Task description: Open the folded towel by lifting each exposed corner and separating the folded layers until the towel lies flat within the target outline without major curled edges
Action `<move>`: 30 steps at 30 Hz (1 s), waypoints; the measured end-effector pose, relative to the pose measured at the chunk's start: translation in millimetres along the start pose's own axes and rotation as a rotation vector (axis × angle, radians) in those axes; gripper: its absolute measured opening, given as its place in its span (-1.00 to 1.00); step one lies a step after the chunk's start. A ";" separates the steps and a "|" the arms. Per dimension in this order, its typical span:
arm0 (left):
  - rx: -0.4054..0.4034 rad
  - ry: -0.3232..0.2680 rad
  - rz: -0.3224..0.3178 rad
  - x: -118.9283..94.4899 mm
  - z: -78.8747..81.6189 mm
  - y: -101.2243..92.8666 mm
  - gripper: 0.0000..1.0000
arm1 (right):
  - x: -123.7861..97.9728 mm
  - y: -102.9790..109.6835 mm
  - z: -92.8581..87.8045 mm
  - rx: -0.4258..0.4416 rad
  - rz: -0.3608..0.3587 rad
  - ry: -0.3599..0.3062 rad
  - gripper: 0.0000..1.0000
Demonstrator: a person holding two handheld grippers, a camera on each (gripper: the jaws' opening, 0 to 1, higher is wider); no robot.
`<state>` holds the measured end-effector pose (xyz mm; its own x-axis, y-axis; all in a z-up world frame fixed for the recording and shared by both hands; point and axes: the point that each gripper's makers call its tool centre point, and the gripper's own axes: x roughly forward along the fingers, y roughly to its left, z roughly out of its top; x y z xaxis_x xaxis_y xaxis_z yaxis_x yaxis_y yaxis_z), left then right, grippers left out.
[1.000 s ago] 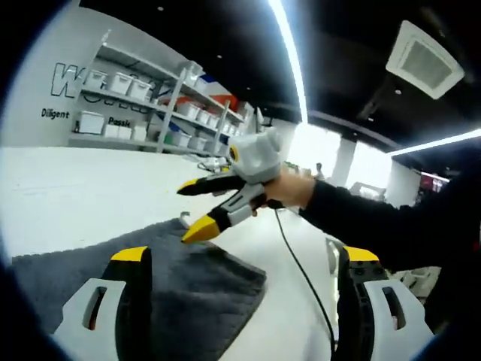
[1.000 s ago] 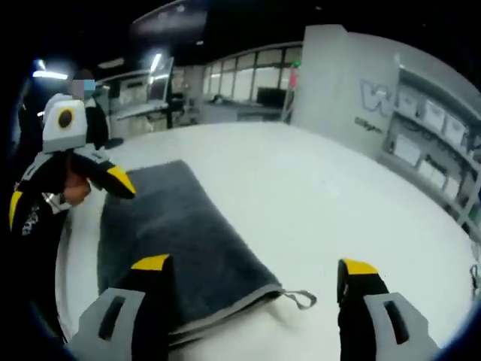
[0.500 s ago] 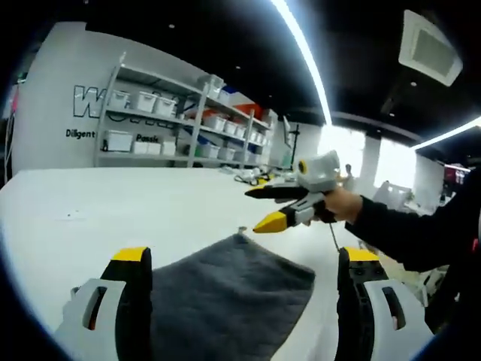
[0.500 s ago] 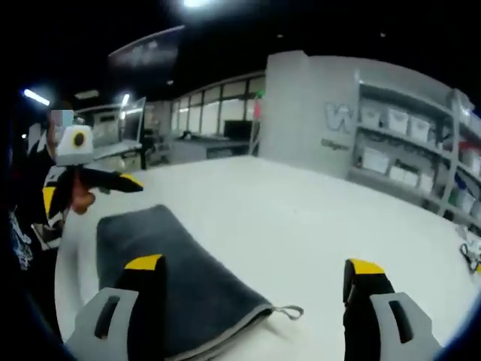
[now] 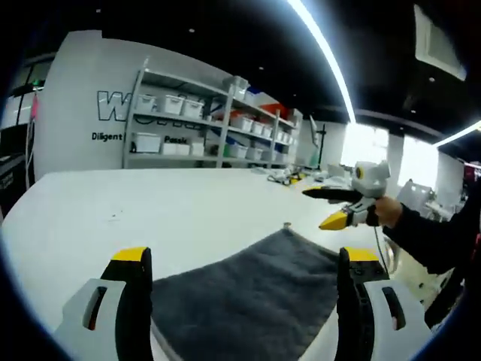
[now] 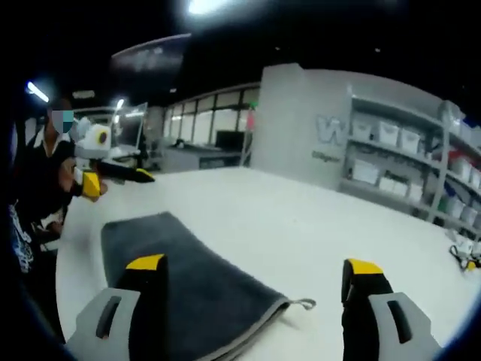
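Left gripper view shows my left gripper (image 5: 244, 289) at the bottom of the frame, its two yellow-tipped jaws standing wide apart with nothing between them. Between and behind the jaws, in the lower centre, lies the folded dark grey towel (image 5: 248, 289) on the white table (image 5: 113, 218). The towel looks like a flat folded pad, and a small hanging loop (image 5: 286, 225) sticks out at its far corner. At the right middle of this frame I see my right gripper (image 5: 331, 207) held in my hand (image 5: 388, 213) above the table, beyond the towel and not touching it; its yellow tips are apart. In the upper left stands a metal shelf rack (image 5: 203, 128) with white storage boxes, in front of a grey wall with dark letters.

Right gripper view shows my right gripper (image 6: 252, 289) at the bottom, also with jaws spread wide and holding nothing. The towel (image 6: 188, 278) lies in the lower left, running from the left jaw toward the middle left of the frame, and its loop (image 6: 304, 304) rests on the table (image 6: 301, 226) between the two jaws. At the left middle my left gripper (image 6: 120, 178) hovers above the far end of the towel, with its tips apart. The shelf rack (image 6: 406, 162) is at the right.
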<state>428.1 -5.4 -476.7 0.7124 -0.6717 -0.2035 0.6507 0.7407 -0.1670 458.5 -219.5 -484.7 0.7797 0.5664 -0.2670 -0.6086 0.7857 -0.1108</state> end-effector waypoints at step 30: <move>-0.033 0.120 0.026 -40.9 -42.0 53.8 0.81 | -38.2 -19.9 -35.2 0.170 -0.132 0.018 0.63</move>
<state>422.9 62.4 -517.9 0.6912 -0.6469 -0.3221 0.6219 0.7595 -0.1910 435.7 -265.5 -506.0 0.8473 0.4525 -0.2781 -0.4668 0.8842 0.0166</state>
